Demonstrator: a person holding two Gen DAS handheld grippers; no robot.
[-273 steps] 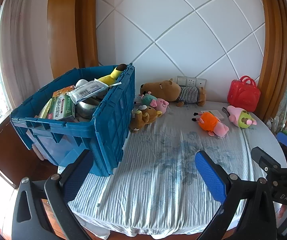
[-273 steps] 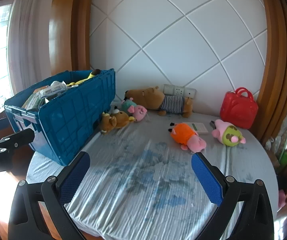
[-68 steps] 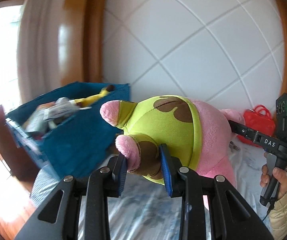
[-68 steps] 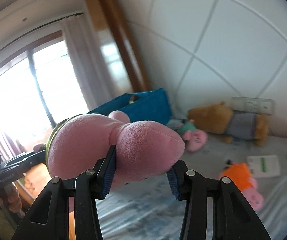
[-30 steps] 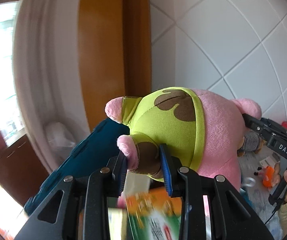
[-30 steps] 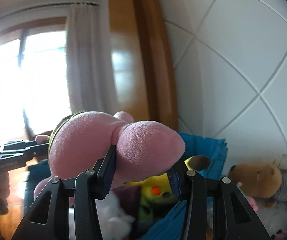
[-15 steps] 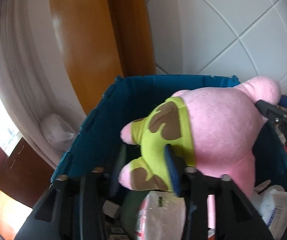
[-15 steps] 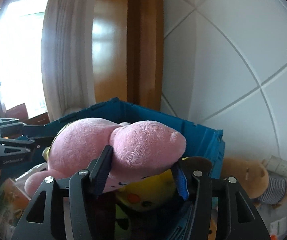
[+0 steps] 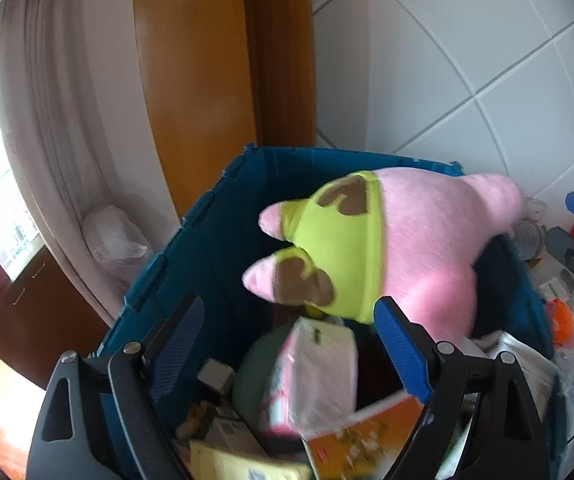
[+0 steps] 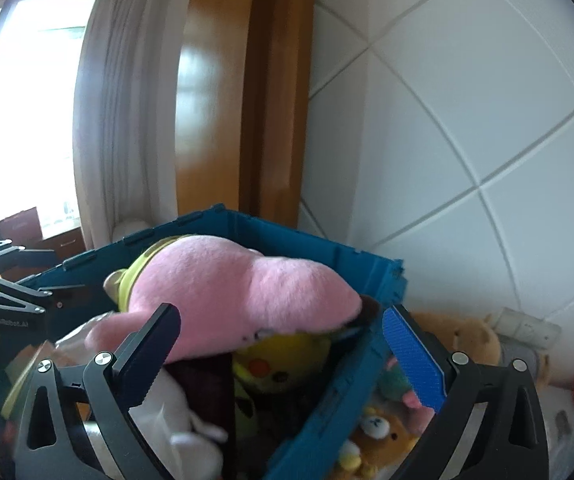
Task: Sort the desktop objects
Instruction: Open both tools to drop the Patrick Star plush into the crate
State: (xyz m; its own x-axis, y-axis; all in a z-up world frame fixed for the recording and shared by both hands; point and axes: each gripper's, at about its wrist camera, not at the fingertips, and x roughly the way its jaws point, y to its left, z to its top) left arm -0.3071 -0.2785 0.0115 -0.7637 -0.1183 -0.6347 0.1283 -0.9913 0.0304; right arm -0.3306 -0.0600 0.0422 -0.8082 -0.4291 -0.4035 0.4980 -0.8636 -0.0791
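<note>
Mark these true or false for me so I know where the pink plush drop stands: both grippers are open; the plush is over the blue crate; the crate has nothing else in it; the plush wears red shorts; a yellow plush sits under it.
1. Both the left gripper and right gripper are open. True.
2. The pink plush is over the blue crate. True; released, at its top.
3. The crate has nothing else in it. False: boxes and packets fill it.
4. The plush wears red shorts. False: they are yellow-green with brown patches.
5. A yellow plush sits under it. True.
</note>
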